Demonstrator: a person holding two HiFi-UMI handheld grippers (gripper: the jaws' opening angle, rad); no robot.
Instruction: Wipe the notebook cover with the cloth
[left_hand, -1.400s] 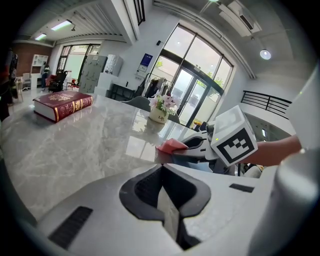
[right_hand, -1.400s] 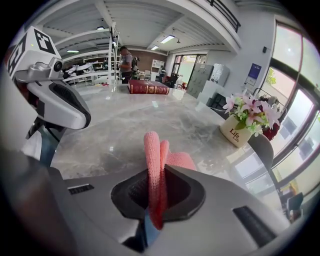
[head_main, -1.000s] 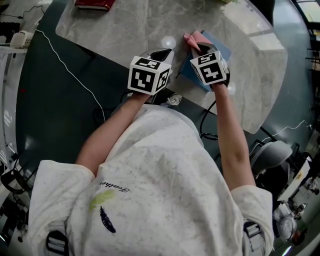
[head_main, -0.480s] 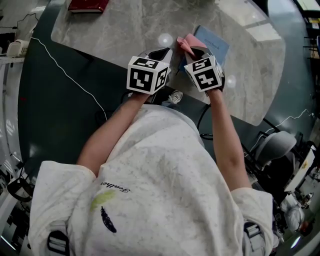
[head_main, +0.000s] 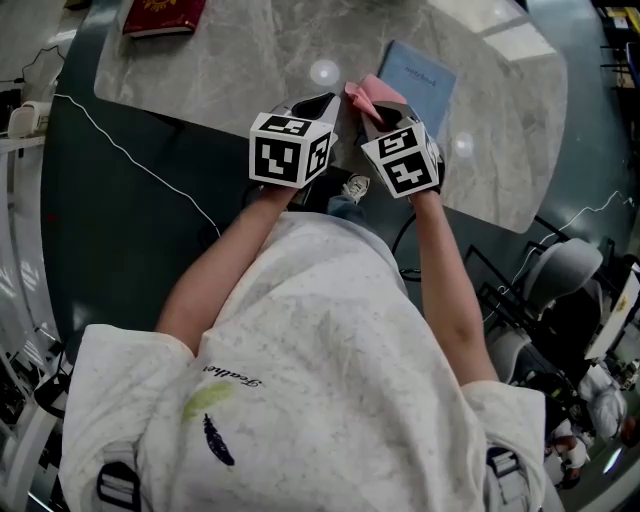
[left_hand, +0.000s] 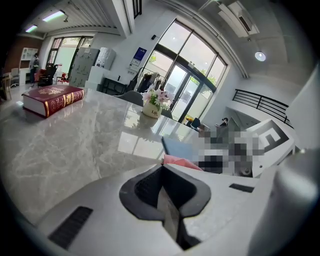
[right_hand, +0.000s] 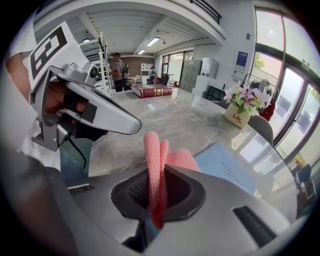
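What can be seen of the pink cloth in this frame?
The pink knitted-looking cloth is folded into upright ridges and pinched between the shut jaws of the right gripper, with its bunched free end sticking out ahead. It sits by the near left edge of the blue notebook on the grey marble table. Contact with the cover can't be told.

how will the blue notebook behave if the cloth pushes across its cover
The notebook looks thin and flat, so probably light. It lies on a glossy stone table, so it may well slide under the cloth. The left gripper, shut and empty, is not on it, so nothing pins it.
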